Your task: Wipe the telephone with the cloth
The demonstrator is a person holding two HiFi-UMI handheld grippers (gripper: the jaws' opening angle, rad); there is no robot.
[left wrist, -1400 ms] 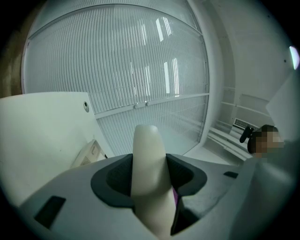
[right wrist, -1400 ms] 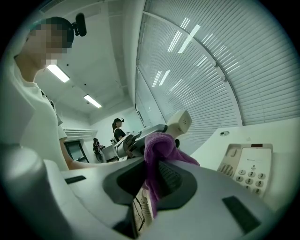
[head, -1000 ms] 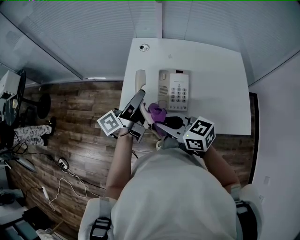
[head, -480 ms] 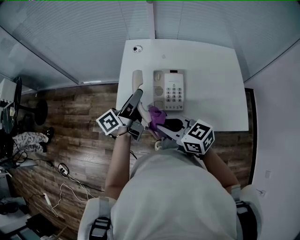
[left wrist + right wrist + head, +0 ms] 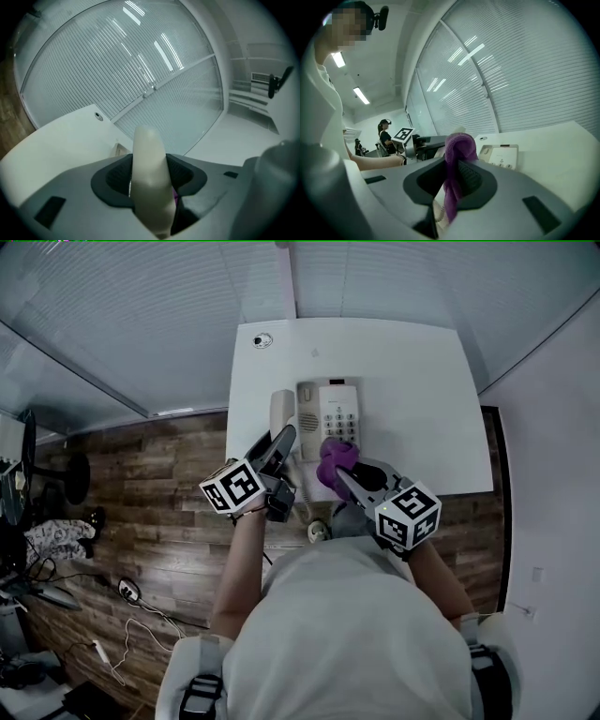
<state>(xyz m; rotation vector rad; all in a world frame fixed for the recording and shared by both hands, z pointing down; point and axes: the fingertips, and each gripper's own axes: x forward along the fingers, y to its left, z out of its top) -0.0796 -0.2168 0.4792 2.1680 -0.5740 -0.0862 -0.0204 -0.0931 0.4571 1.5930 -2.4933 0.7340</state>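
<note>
In the head view, a white table (image 5: 422,381) is seen against slatted blinds (image 5: 141,324), with wooden floor (image 5: 159,484) on its left. The telephone (image 5: 330,413) is placed near the table's front left part, keypad up. Its cream handset (image 5: 280,409) is seen just left of the cradle, off it, and is gripped at its near end by the left gripper (image 5: 281,444). The purple cloth (image 5: 335,457) is bunched in the right gripper (image 5: 343,472) and is seen over the telephone's near edge, below the keypad; contact cannot be confirmed from here. In the left gripper view, the jaws are seen parted fairly wide and clamped on the handset (image 5: 148,154), which stands up between the pads; a sliver of purple is glimpsed behind it, and the table (image 5: 61,140) and blinds (image 5: 117,61) are seen beyond. In the right gripper view, the jaws are closed tight on the cloth (image 5: 457,168), which is pinched into a narrow fold and hangs below the pads. The telephone (image 5: 501,157) is seen beyond on the table (image 5: 562,150), right of the cloth. A marker cube of the left gripper (image 5: 404,134) is seen at left, and a seated person (image 5: 386,133) far behind it.
</note>
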